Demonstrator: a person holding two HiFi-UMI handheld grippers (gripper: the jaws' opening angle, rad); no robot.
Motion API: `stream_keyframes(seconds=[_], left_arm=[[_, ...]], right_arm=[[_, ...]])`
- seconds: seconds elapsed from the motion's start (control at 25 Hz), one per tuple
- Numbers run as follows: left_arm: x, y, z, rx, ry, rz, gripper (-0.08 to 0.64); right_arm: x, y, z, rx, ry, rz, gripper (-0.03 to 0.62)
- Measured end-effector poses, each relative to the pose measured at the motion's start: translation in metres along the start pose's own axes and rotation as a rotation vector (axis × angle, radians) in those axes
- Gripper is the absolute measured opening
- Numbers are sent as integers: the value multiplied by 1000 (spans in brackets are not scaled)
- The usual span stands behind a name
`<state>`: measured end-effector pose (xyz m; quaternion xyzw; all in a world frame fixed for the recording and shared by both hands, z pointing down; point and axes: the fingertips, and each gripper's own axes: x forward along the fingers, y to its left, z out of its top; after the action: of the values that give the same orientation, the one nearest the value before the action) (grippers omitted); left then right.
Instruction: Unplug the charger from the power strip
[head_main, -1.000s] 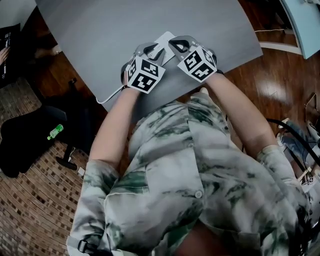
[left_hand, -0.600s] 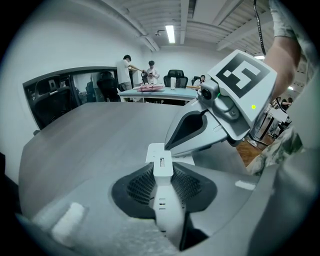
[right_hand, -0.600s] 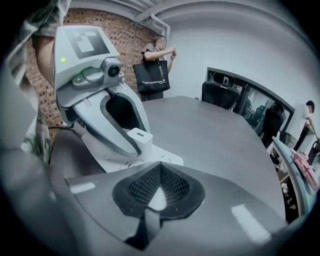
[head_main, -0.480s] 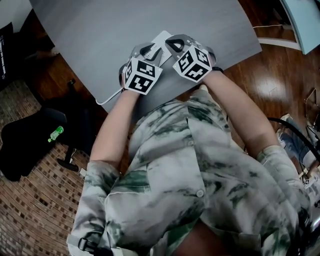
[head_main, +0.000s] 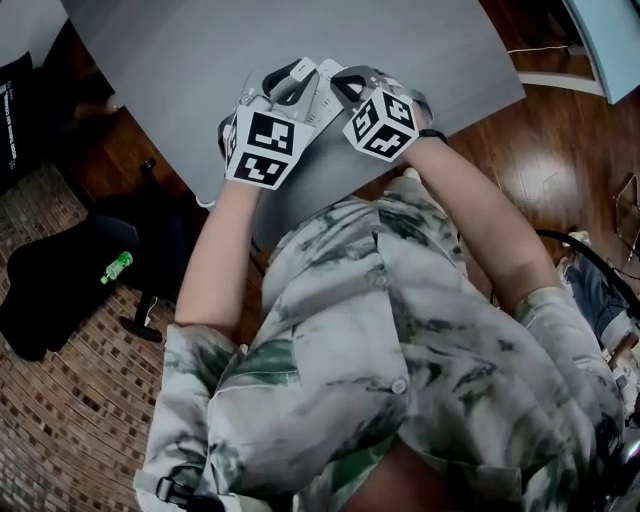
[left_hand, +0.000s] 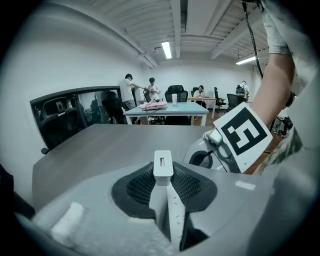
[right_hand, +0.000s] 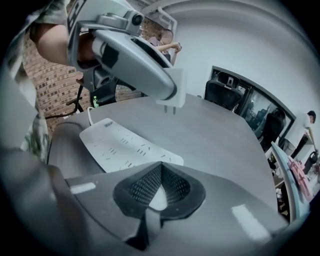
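Observation:
My left gripper (left_hand: 163, 176) is shut on a small white charger (left_hand: 163, 166), which stands upright between its jaws. In the right gripper view the charger (right_hand: 172, 92) hangs in the air with its two prongs bare, clear above the white power strip (right_hand: 120, 145). The strip lies flat on the grey table (right_hand: 215, 135). My right gripper (right_hand: 161, 167) is shut on the strip's near end. In the head view the left gripper (head_main: 285, 85) and right gripper (head_main: 340, 82) sit side by side over the power strip (head_main: 322, 90).
The strip's white cord (right_hand: 90, 116) runs off the table's near edge. On the floor to the left are a black chair (head_main: 60, 285) and a green bottle (head_main: 118, 265). Far off, people stand at a light table (left_hand: 165, 107).
My left gripper has risen and shifted left with the charger, whose prongs now hang free of the strip. The right gripper has stayed on the strip.

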<state>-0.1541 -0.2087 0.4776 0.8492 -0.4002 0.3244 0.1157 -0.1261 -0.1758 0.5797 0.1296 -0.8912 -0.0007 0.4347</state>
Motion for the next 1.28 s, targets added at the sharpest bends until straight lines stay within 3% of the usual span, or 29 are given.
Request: stream_keyframes(seconds=[0.12, 0.24, 0.44, 0.6, 0.8, 1.0, 1.28], left_arm=[[-16, 8, -2, -3, -1, -6, 106], [-34, 7, 0, -66, -37, 6, 107], [-67, 12, 11, -144, -119, 83, 107], [-115, -8, 31, -216, -213, 146, 107], [-170, -86, 42, -230, -252, 209, 107], [-227, -192, 31, -330, -282, 288, 107], [-284, -332, 10, -344, -212, 352, 107]], right_arm=[[2, 1, 1, 33, -15, 14, -3], [-5, -2, 3, 64, -48, -3, 5], [-44, -18, 16, 69, -165, -66, 28], [-99, 4, 22, 58, -244, -34, 34], [-186, 57, -14, 23, -312, 3, 48], [-274, 117, -82, -63, -327, 56, 52], [-367, 192, -151, -46, -331, 94, 52]])
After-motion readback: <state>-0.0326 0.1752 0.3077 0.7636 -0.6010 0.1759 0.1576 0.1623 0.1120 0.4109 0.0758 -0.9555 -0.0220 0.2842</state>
